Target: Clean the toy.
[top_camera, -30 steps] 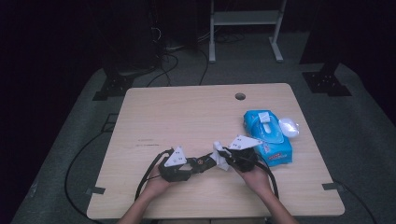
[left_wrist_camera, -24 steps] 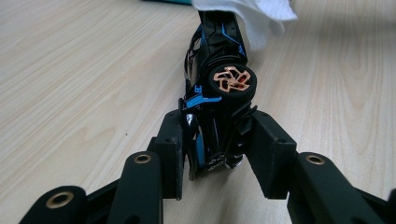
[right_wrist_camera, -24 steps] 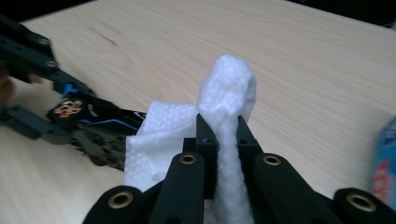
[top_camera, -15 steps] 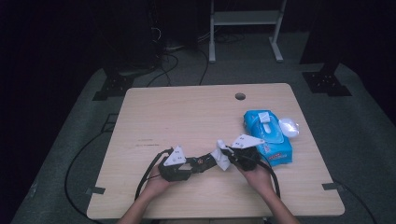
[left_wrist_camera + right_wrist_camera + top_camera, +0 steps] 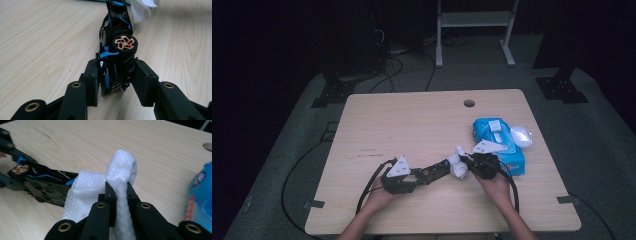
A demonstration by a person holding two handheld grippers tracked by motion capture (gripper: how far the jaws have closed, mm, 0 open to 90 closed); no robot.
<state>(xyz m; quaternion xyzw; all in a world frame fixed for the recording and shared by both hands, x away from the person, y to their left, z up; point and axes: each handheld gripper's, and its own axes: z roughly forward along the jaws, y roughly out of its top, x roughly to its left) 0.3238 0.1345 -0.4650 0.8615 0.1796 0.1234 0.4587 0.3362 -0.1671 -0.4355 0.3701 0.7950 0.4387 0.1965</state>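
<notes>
Room dark, light falls mostly on the desk (image 5: 412, 120): pale wood top, rounded corners, round cable hole (image 5: 469, 103) near the far edge, right of centre. Floor (image 5: 292, 165) is grey carpet, lit around the desk, black beyond it. White metal stand (image 5: 474, 20) with a low shelf past the far edge. Black cables (image 5: 402, 65) lie tangled on the carpet off the far left corner. Dark flat base plates (image 5: 331, 94) on the floor beside the far left corner and another (image 5: 561, 89) off the far right corner. Strips of tape (image 5: 314, 204) on the carpet at the near left corner and (image 5: 569, 199) at the near right corner. Walls not visible.
</notes>
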